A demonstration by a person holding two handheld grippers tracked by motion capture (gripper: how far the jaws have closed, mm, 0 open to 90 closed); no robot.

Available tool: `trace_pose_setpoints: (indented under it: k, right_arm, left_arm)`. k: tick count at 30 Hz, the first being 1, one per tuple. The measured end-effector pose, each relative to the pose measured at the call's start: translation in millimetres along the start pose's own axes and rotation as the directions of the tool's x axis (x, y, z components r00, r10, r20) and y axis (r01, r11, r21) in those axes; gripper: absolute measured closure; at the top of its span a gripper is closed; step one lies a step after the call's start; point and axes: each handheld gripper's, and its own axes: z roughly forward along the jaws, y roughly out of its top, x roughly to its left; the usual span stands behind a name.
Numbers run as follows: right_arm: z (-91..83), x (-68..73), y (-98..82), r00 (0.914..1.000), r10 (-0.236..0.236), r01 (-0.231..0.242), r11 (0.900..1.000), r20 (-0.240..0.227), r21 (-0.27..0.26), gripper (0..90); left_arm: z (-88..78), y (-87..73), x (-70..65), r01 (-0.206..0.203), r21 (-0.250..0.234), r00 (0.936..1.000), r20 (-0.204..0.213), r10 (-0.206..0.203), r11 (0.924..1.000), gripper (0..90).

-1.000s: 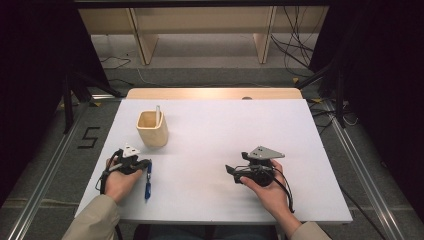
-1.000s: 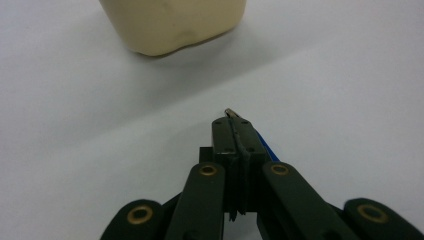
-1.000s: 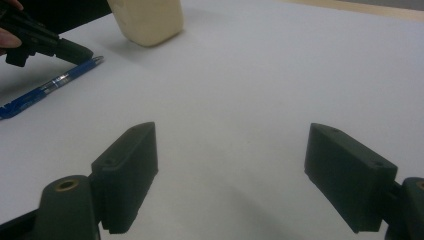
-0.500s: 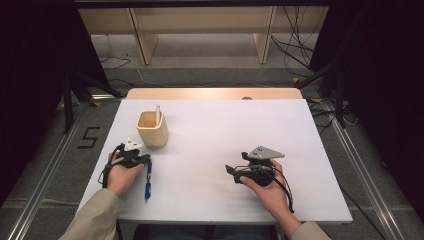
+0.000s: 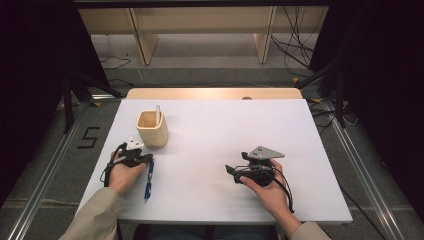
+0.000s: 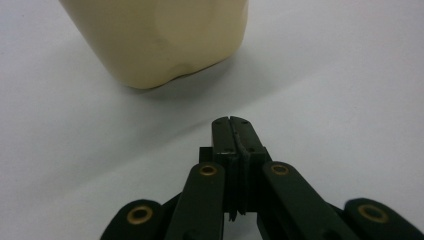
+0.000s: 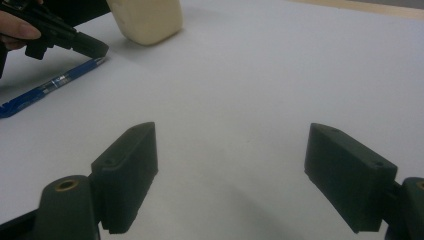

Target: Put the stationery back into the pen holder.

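The white table (image 5: pixel 215 150) carried few items. A beige cup (image 5: pixel 152 129) stood upright at about ten o'clock from the table's centre, with one pale stick-like item (image 5: pixel 158 114) already standing inside it; its exact nature could not be told.

A blue pen (image 5: pixel 148 178) lay flat on the table at about eight o'clock from centre, well short of the cup and roughly at six o'clock from it. Judged from this layout, the work appeared to be loading pens into the cup: one item was in place, and the blue pen remained to be picked up, carried and dropped in. That step had not begun.

The left gripper (image 5: pixel 145 159) rested on the table with its jaws pressed together and nothing between them, as the left gripper view confirmed (image 6: pixel 233 131). The pen lay just beside its tip, toward four o'clock, apart from the pads rather than between them; whether it touched the gripper body could not be told. The cup stood near, at twelve o'clock from that tip.

The right gripper (image 5: pixel 231 171) sat at about five o'clock from centre, jaws spread wide and empty (image 7: pixel 230 175), well apart from pen and cup.
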Motion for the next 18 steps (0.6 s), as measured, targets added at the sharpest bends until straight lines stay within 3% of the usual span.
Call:
trace_pose_setpoints:
  k: [18]
  right_arm:
    - [-0.4,-0.2,0.1,1.0,-0.001,0.001,1.0,0.003,0.0,22.1]
  left_arm:
    - [3.8,4.6,-10.3,-0.046,0.007,0.9981,0.04,0.046,0.9989,89.5]
